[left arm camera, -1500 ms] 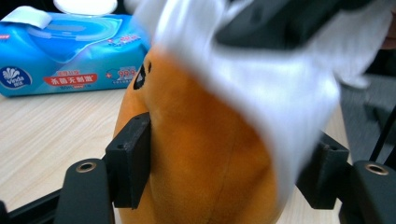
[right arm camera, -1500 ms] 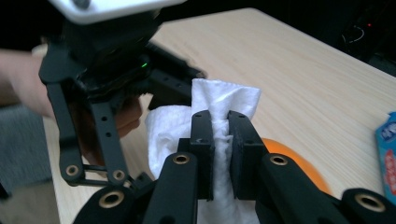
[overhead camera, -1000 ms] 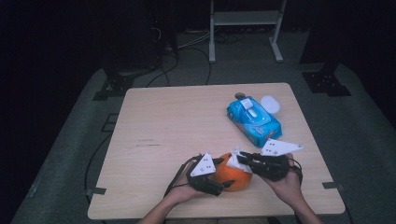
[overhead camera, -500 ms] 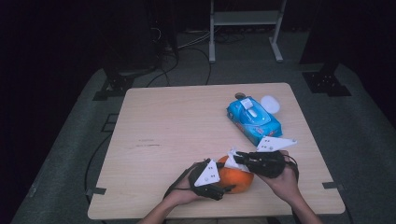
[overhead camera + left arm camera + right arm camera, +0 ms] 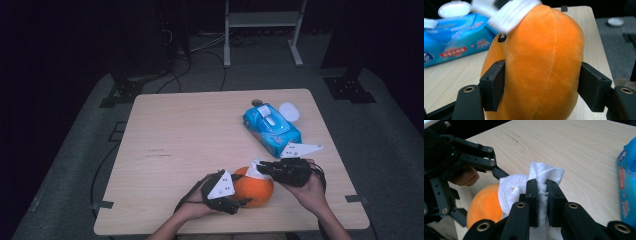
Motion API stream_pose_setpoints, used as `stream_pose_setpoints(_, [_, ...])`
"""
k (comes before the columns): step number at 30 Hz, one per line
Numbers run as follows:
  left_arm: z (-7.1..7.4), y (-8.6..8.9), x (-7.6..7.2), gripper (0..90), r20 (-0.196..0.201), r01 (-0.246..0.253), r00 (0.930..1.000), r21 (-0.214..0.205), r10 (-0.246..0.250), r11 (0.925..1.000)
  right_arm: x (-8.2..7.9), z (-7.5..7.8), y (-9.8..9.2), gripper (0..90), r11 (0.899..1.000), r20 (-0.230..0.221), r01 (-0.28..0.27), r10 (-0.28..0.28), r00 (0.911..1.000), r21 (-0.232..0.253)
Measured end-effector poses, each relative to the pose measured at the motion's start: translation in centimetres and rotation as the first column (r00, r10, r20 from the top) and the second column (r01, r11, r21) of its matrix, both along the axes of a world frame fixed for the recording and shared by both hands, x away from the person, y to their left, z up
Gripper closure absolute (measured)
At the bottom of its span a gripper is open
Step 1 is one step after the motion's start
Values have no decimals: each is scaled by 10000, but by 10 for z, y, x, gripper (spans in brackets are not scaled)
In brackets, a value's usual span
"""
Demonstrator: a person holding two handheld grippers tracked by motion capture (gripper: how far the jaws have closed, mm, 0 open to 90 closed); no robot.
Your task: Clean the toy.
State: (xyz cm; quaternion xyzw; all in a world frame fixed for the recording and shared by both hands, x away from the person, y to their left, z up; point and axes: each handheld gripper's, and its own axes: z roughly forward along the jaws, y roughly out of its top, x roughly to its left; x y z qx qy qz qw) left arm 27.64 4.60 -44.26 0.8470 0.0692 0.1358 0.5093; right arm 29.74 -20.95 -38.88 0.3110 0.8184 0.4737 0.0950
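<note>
Left gripper clamped on orange plush after closing in, plush near table's front edge, right gripper pinched on white wipe pressed atop plush, wipes pack beyond near right edge, wide bare wood left.

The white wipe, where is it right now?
In the high view the white wipe sits on top of the orange plush toy near the table's front edge, pinched in the right gripper, with the blue wipes pack just behind.
</note>
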Motion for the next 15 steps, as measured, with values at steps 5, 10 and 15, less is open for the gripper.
stream_pose_setpoints(5, [-1, 9, 12, 298, -964, -415, 9947, -479, 368, 9980, -4, 6, 0, 804, 9997, 195, -26, 21, 9998, 261])
stream_pose_setpoints(10, [-3, 17, 22, 293, -1742, -837, 9824, -914, 668, 9923, -12, 11, 16, 802, 9968, 500, -685, 664, 9965, 407])
stream_pose_setpoints(15, [-3, 22, 26, 291, -1969, -949, 9777, -1056, 728, 9899, -6, 6, 7, 802, 9992, 525, -218, 201, 9984, 332])
